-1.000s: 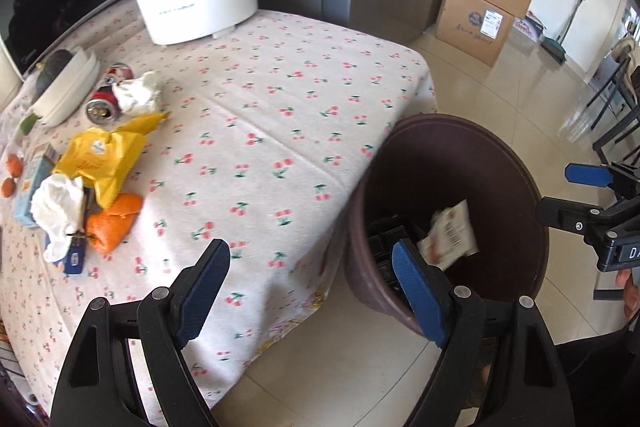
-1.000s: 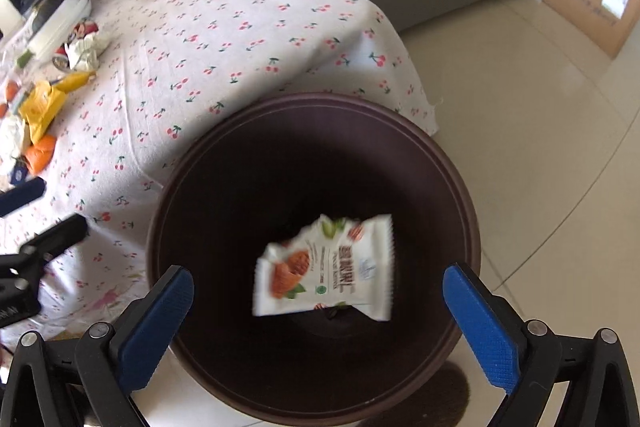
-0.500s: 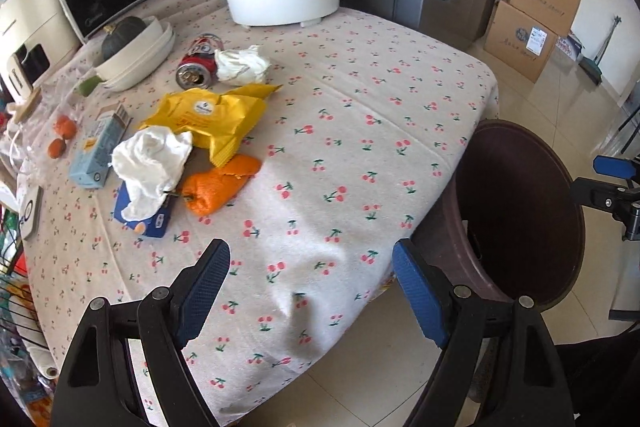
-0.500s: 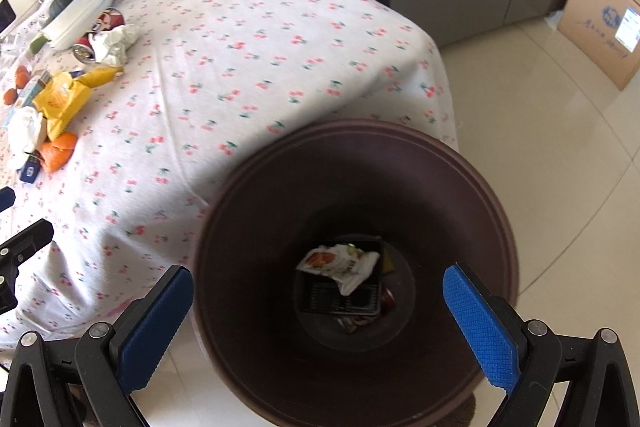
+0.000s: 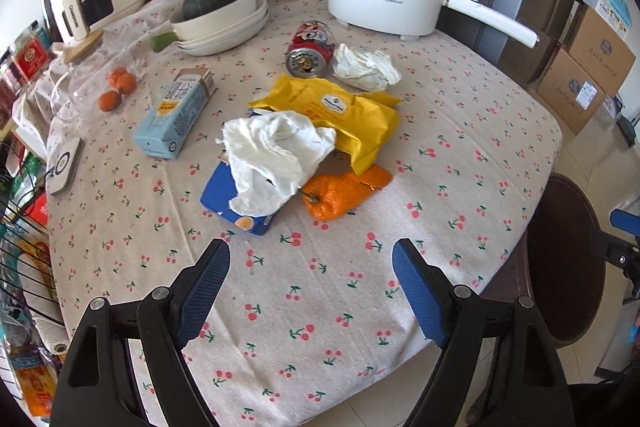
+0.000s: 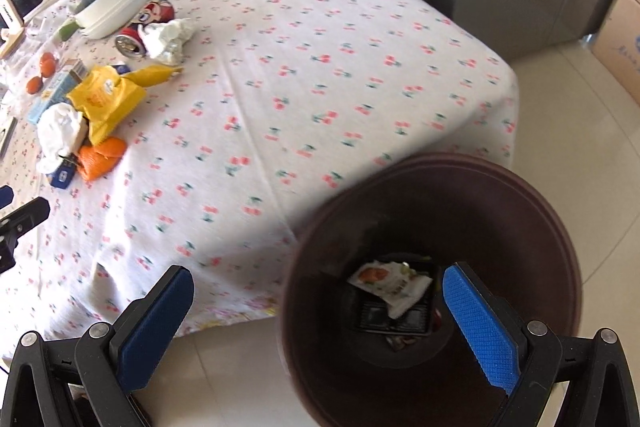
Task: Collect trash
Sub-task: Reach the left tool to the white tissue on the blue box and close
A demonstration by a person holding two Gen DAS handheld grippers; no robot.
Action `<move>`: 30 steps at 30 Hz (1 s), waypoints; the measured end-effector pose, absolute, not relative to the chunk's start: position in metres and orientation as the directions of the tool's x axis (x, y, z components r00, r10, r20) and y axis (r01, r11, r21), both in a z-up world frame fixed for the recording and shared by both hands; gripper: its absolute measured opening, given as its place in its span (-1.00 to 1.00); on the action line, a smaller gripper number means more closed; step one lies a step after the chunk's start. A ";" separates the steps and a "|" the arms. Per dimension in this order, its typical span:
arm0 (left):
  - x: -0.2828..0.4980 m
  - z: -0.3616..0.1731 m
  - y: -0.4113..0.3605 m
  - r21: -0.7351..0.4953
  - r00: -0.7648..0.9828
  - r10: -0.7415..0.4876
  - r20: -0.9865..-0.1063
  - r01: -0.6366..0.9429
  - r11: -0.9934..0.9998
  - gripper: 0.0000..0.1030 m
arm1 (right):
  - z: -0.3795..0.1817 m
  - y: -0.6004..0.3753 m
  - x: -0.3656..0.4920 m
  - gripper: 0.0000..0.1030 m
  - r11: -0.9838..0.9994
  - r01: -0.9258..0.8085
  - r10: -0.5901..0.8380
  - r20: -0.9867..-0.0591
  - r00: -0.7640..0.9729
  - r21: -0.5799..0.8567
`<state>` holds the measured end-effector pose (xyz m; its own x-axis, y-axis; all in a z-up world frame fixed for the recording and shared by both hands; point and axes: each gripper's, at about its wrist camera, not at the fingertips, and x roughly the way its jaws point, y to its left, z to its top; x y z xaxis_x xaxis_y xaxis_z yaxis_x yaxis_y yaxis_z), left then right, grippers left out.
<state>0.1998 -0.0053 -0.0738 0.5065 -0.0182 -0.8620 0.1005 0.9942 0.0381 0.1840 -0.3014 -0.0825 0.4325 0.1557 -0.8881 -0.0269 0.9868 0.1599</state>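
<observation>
A heap of trash lies on the cherry-print tablecloth [image 5: 460, 131]: crumpled white tissue [image 5: 276, 155], a yellow packet [image 5: 344, 115], an orange wrapper [image 5: 340, 189], a blue carton [image 5: 230, 201], a crushed can [image 5: 310, 47], another tissue [image 5: 366, 67]. My left gripper [image 5: 310, 283] hangs open and empty over the cloth, just short of the heap. The right gripper [image 6: 320, 323] is open and empty over the table's edge and the dark brown bin [image 6: 532, 211]. A white snack wrapper [image 6: 394, 285] lies at the bin's bottom.
A white electric pot [image 5: 386, 1] with a long handle stands at the back. Stacked white dishes [image 5: 224, 23] hold a dark squash. A light blue box [image 5: 176, 113], small oranges [image 5: 118, 89], a microwave and cardboard boxes [image 5: 592, 67] on the floor are around.
My left gripper swung from the bin over the table to the trash heap. The snack wrapper fell from mid-air to the bin's bottom, and the right gripper drifted left, toward the table.
</observation>
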 end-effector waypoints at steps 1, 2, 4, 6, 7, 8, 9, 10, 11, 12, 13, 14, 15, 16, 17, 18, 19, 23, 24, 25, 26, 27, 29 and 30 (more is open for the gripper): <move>0.203 -0.073 0.000 0.033 0.507 -0.016 -0.862 0.087 0.996 0.66 | -0.082 -0.297 0.187 0.99 0.986 -0.029 0.161 -0.888 0.431 0.165; 0.208 -0.073 0.006 0.024 0.508 -0.015 -0.861 0.071 0.997 0.66 | -0.082 -0.294 0.189 0.99 0.985 -0.030 0.165 -0.887 0.430 0.169; 0.217 -0.072 0.016 0.006 0.513 -0.017 -0.858 0.043 0.999 0.66 | -0.083 -0.286 0.194 0.99 0.983 -0.033 0.176 -0.888 0.425 0.179; 0.228 -0.073 0.023 -0.011 0.522 -0.019 -0.853 0.017 1.000 0.66 | -0.083 -0.280 0.199 0.99 0.981 -0.035 0.186 -0.888 0.421 0.189; 0.233 -0.074 0.026 -0.017 0.526 -0.018 -0.850 0.007 1.000 0.66 | -0.084 -0.276 0.201 0.99 0.981 -0.037 0.188 -0.888 0.420 0.191; 0.239 -0.075 0.028 -0.021 0.528 -0.017 -0.849 -0.002 1.000 0.66 | -0.084 -0.272 0.204 0.99 0.981 -0.039 0.190 -0.888 0.419 0.191; 0.245 -0.077 0.030 -0.026 0.530 -0.017 -0.848 -0.011 1.000 0.66 | -0.084 -0.269 0.206 0.99 0.981 -0.040 0.190 -0.888 0.419 0.191; 0.250 -0.079 0.031 -0.033 0.532 -0.019 -0.846 -0.017 0.999 0.66 | -0.085 -0.266 0.208 0.99 0.981 -0.042 0.189 -0.889 0.418 0.189; 0.255 -0.082 0.031 -0.039 0.535 -0.022 -0.845 -0.020 0.999 0.66 | -0.086 -0.264 0.211 0.99 0.981 -0.044 0.189 -0.890 0.416 0.187; 0.260 -0.085 0.030 -0.046 0.535 -0.027 -0.844 -0.023 0.999 0.66 | -0.087 -0.262 0.213 0.99 0.981 -0.045 0.188 -0.890 0.414 0.186; 0.264 -0.087 0.030 -0.054 0.535 -0.033 -0.844 -0.023 0.998 0.66 | -0.088 -0.260 0.215 0.99 0.981 -0.046 0.188 -0.891 0.412 0.186; 0.269 -0.091 0.029 -0.061 0.534 -0.040 -0.844 -0.022 0.998 0.66 | -0.089 -0.258 0.217 0.99 0.981 -0.046 0.188 -0.892 0.411 0.186; 0.272 -0.093 0.028 -0.062 0.534 -0.040 -0.844 -0.023 0.998 0.66 | -0.089 -0.256 0.219 0.99 0.981 -0.045 0.189 -0.893 0.409 0.187; 0.275 -0.096 0.027 -0.059 0.534 -0.037 -0.845 -0.025 0.998 0.66 | -0.090 -0.255 0.221 0.99 0.981 -0.044 0.190 -0.893 0.407 0.188; 0.279 -0.099 0.026 -0.055 0.531 -0.033 -0.846 -0.026 0.998 0.66 | -0.091 -0.254 0.222 0.99 0.981 -0.043 0.191 -0.894 0.406 0.190; 0.282 -0.103 0.026 -0.049 0.528 -0.025 -0.849 -0.031 0.998 0.65 | -0.092 -0.253 0.224 0.99 0.980 -0.043 0.193 -0.894 0.404 0.193; 0.284 -0.106 0.026 -0.043 0.527 -0.017 -0.850 -0.038 0.998 0.59 | -0.092 -0.252 0.225 0.99 0.980 -0.043 0.194 -0.894 0.403 0.194; 0.286 -0.108 0.028 -0.065 0.526 -0.030 -0.850 -0.048 0.997 -0.11 | -0.094 -0.248 0.227 0.99 0.981 -0.046 0.192 -0.896 0.400 0.190; 0.284 -0.106 0.028 -0.074 0.535 -0.039 -0.844 -0.044 0.996 -0.19 | -0.094 -0.246 0.227 0.99 0.981 -0.047 0.191 -0.896 0.401 0.188; 0.282 -0.103 0.029 -0.085 0.539 -0.052 -0.841 -0.037 0.996 -0.46 | -0.095 -0.245 0.228 0.99 0.981 -0.049 0.190 -0.896 0.401 0.186; 0.280 -0.101 0.030 -0.100 0.534 -0.066 -0.843 -0.034 0.994 -0.66 | -0.095 -0.244 0.228 0.99 0.982 -0.051 0.189 -0.896 0.402 0.184; 0.278 -0.100 0.033 -0.114 0.531 -0.077 -0.844 -0.037 0.993 -0.70 | -0.095 -0.242 0.229 0.99 0.982 -0.052 0.189 -0.895 0.403 0.184; 0.273 -0.094 0.038 -0.142 0.536 -0.098 -0.838 -0.040 0.989 -0.78 | -0.095 -0.238 0.230 0.99 0.981 -0.055 0.193 -0.894 0.404 0.187; 0.270 -0.091 0.041 -0.155 0.536 -0.108 -0.837 -0.043 0.987 -0.79 | -0.095 -0.235 0.230 0.99 0.980 -0.058 0.197 -0.893 0.405 0.190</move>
